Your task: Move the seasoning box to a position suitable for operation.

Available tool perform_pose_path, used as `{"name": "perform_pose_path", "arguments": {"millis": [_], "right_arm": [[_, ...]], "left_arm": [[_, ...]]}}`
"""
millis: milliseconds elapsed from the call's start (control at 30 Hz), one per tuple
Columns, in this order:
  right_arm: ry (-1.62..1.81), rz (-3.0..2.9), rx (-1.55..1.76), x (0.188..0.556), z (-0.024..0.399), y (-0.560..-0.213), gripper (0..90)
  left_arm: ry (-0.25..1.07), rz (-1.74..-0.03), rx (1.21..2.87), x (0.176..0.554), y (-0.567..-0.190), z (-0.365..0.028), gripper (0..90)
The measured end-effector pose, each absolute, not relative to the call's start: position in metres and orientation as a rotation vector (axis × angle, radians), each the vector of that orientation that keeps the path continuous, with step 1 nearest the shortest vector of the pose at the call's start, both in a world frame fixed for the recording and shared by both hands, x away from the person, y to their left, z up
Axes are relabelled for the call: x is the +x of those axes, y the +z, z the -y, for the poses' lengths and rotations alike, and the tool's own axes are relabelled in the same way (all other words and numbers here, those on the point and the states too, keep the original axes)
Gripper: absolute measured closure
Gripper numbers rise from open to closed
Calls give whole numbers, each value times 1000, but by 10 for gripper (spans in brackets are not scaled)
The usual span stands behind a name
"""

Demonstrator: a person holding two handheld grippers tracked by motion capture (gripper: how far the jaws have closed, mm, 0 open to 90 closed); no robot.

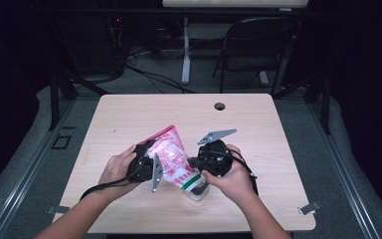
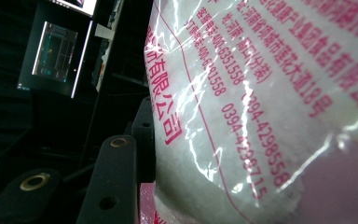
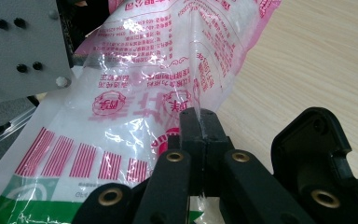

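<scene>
A clear plastic bag (image 1: 173, 159) of white granules, printed in red with a green lower corner, hangs tilted over the wooden table (image 1: 129, 114) between my two grippers. My left gripper (image 1: 146, 164) grips its upper left side; in the left gripper view the bag (image 2: 261, 107) presses against a black finger (image 2: 142, 130), and the other finger is hidden behind it. My right gripper (image 1: 199, 163) is shut on the bag's film; in the right gripper view its tips (image 3: 198, 123) pinch a fold of the bag (image 3: 135, 93). A clear container (image 1: 197, 191) stands under the bag's low end.
A round cable hole (image 1: 220, 106) lies near the table's far edge. A black folding chair (image 1: 256, 45) and a desk leg stand beyond it. Metal clips (image 1: 309, 208) sit at the front corners. The left gripper's grey plate (image 3: 23, 46) shows beside the bag.
</scene>
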State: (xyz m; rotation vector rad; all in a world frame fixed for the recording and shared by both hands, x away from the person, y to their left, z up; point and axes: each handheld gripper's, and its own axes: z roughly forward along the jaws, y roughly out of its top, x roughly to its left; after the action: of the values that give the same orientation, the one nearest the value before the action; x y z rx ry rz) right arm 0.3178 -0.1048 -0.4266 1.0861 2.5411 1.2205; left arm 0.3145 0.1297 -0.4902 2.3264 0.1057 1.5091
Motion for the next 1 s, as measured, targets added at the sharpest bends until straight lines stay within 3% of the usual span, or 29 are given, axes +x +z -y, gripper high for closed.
{"name": "perform_pose_path", "arguments": {"millis": [1000], "right_arm": [[1294,-2514,1127,318,114,-448,900]], "left_arm": [[1614,-10,2361,314,-493,-121,615]]}}
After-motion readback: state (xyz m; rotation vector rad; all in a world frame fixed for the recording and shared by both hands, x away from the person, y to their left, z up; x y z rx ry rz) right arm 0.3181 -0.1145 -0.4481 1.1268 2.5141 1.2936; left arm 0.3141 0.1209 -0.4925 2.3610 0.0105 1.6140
